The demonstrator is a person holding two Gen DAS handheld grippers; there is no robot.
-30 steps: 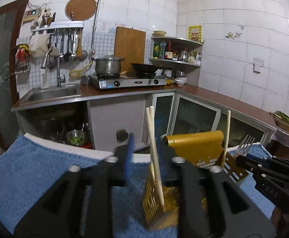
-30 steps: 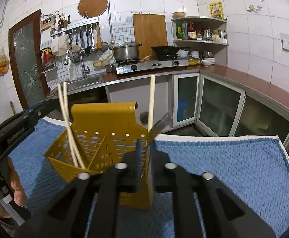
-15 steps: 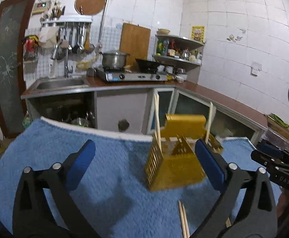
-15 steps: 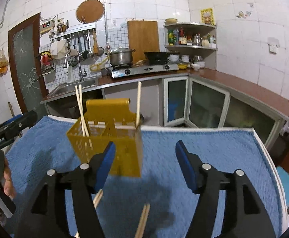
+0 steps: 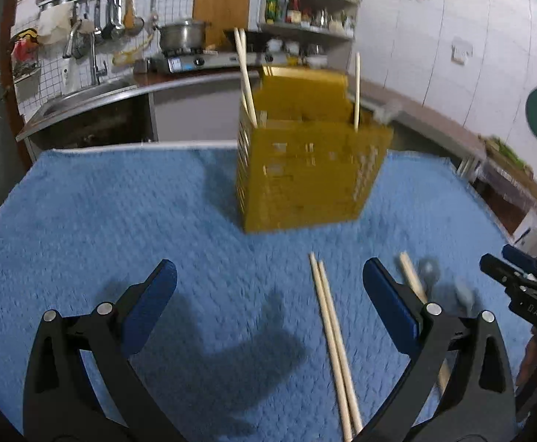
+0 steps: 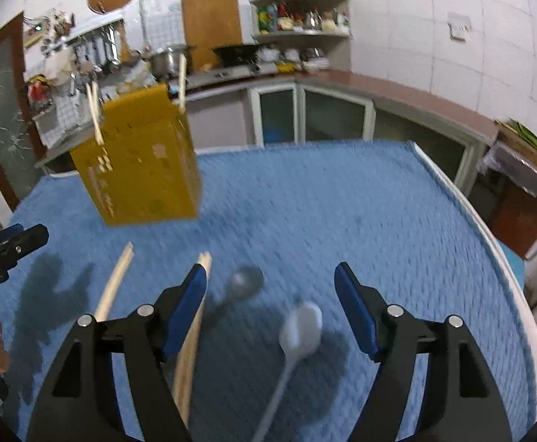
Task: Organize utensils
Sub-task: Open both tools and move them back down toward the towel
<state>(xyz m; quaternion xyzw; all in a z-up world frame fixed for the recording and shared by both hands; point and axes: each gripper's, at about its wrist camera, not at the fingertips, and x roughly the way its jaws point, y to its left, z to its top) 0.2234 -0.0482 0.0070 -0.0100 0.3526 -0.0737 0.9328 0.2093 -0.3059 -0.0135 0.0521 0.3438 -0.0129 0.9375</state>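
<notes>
Standing on the blue towel [image 5: 121, 221], the yellow holder [image 5: 305, 173] now has three chopsticks poking up out of it, two on one side and one on the other. A second ago both tongs were pinched almost shut right up against that holder; now they have pulled back and come lower over the towel. The left gripper [image 5: 268, 294] is as wide as it goes, with nothing in it, and a loose pair of chopsticks [image 5: 332, 342] lies on the towel between its fingers, not touched. The right gripper [image 6: 270, 305] is opening too, and it holds nothing; a white spoon [image 6: 297, 331] lies under the gap, a dark spoon [image 6: 242, 287] is just beside it, and more chopsticks [image 6: 191, 335] lie by its left finger. I think the last drop is done and the hands are going for the next things. The spoons and loose sticks have yet to go in.
</notes>
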